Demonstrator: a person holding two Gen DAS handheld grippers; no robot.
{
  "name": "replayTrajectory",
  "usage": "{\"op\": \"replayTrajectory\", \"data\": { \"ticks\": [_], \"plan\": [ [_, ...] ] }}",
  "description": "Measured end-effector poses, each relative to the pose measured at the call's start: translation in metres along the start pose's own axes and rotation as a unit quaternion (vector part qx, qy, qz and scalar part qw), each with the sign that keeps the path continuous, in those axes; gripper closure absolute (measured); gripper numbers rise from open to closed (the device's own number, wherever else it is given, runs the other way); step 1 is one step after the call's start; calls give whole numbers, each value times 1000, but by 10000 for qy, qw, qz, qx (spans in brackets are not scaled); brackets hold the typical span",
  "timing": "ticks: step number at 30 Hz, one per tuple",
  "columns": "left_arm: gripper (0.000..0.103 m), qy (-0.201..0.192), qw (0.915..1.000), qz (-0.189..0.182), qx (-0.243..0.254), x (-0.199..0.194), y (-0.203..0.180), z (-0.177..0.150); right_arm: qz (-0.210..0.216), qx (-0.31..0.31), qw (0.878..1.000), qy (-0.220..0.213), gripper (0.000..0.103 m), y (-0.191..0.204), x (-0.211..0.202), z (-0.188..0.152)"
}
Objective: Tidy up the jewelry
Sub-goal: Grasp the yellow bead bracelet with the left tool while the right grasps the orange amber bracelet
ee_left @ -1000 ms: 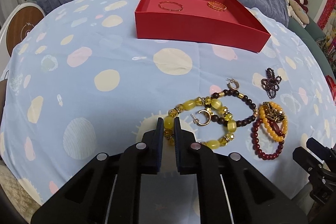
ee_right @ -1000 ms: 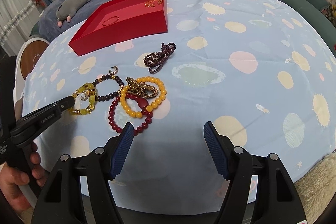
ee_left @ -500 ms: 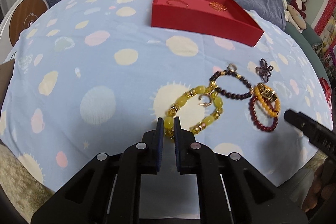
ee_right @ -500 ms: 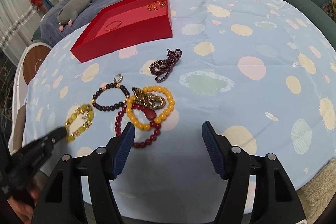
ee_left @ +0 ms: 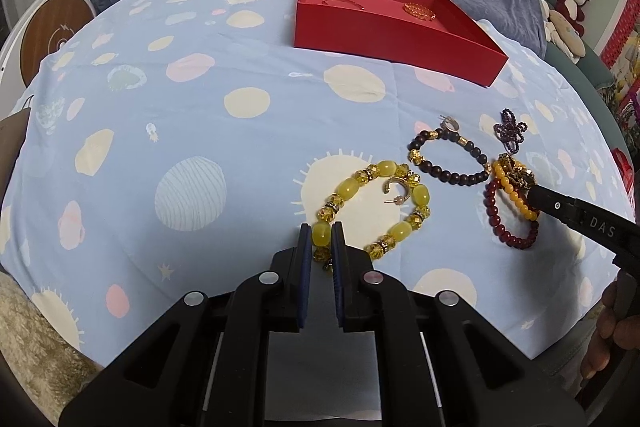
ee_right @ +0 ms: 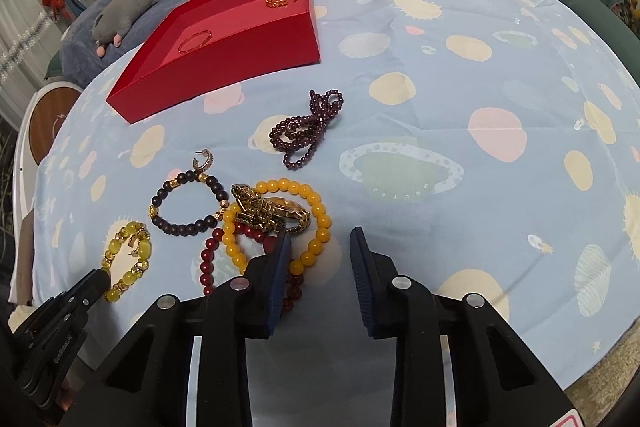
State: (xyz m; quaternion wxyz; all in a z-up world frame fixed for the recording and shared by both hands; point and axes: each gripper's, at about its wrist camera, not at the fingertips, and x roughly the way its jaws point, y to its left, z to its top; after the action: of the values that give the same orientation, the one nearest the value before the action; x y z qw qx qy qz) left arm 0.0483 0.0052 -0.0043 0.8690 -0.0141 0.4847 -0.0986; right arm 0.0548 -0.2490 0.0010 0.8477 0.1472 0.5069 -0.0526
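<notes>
Left wrist view: the left gripper (ee_left: 319, 241) is clamped on a bead at the near end of the yellow bracelet (ee_left: 376, 205), which lies on the table (ee_left: 192, 131) with a gold hoop earring (ee_left: 398, 189) resting across it. If lifted, the earring may snag or drop off. In the right wrist view the right gripper (ee_right: 320, 247) is closing, still fairly wide, over the orange bracelet (ee_right: 316, 223), which overlaps a dark red bracelet (ee_right: 208, 263) and a gold watch (ee_right: 276, 213); a pinch here may drag all three. The red box (ee_left: 396, 39) stands well beyond.
</notes>
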Motion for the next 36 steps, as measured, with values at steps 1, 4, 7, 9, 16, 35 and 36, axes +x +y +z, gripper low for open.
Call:
{"op": "replayTrajectory", "data": {
  "ticks": [1,4,7,9,16,35,36],
  "plan": [
    [93,-3,10000,-8,-7,0,0,0,70,29,10000,18,81,-1,0,0],
    [93,-9,10000,-38,-32,0,1,0,245,73,9996,76,90,-4,0,-1],
    [93,-12,10000,-42,-33,0,1,0,323,95,9994,120,93,-4,-1,-2],
    [93,-9,10000,-58,-49,0,2,0,334,113,9993,130,94,-4,-3,-4],
    [93,-9,10000,-65,-61,0,2,0,349,66,9993,71,96,-9,-17,-18],
    [93,-10,9999,-63,-86,0,3,0,161,-34,9998,136,92,-5,-6,-12],
    [93,-8,9999,-65,-88,0,3,-1,138,-75,9998,133,93,-4,-6,-11]
  ]
}}
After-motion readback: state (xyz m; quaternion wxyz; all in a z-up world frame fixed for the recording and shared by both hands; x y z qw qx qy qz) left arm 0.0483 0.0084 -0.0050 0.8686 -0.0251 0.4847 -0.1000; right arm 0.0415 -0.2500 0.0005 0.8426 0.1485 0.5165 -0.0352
